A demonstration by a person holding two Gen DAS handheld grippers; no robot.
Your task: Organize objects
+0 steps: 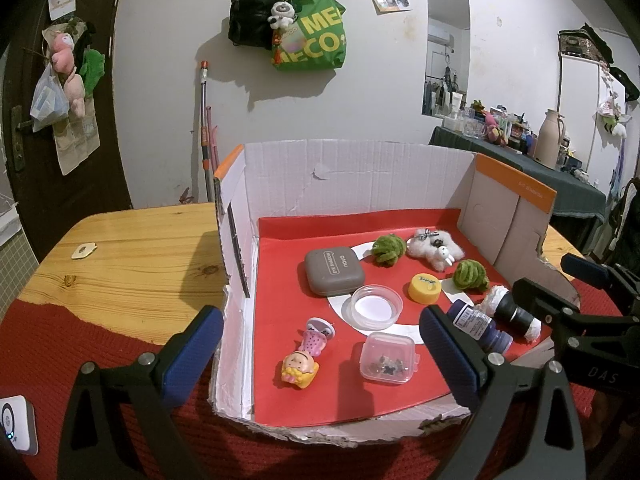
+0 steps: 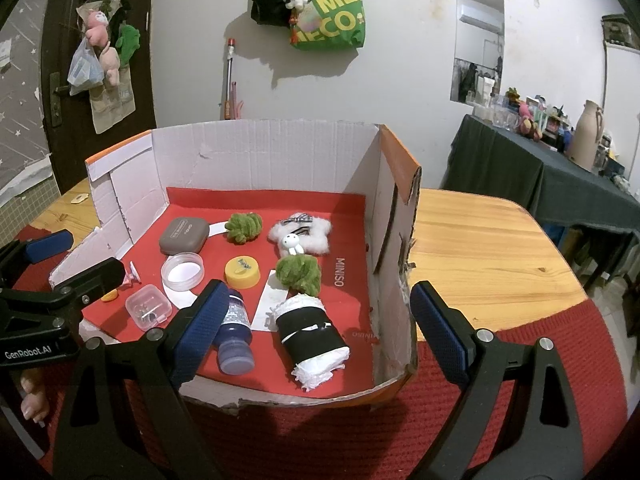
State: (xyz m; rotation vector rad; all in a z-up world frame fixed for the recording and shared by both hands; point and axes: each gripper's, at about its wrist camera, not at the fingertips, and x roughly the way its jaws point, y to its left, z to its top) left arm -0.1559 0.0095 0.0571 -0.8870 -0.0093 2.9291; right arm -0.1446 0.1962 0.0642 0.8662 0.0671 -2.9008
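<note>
An open cardboard box (image 1: 352,168) (image 2: 264,140) with a red floor holds small items: a grey case (image 1: 334,272) (image 2: 184,235), a clear round lid (image 1: 376,306) (image 2: 183,271), a yellow cap (image 1: 426,287) (image 2: 242,272), two green pompoms (image 1: 387,249) (image 1: 471,275), a white fluffy toy (image 1: 436,249) (image 2: 300,236), a clear small box (image 1: 387,357) (image 2: 148,307), a doll figure (image 1: 302,364), a purple bottle (image 1: 478,326) (image 2: 235,334) and a black-and-white roll (image 1: 514,314) (image 2: 312,334). My left gripper (image 1: 320,360) is open at the box front. My right gripper (image 2: 318,332) is open around the roll's near end.
The box stands on a wooden table (image 1: 132,256) (image 2: 480,248) with a red knitted mat (image 2: 500,420) in front. A white device (image 1: 16,424) lies at the left on the mat. A dark-clothed side table (image 2: 540,172) with clutter stands at the right.
</note>
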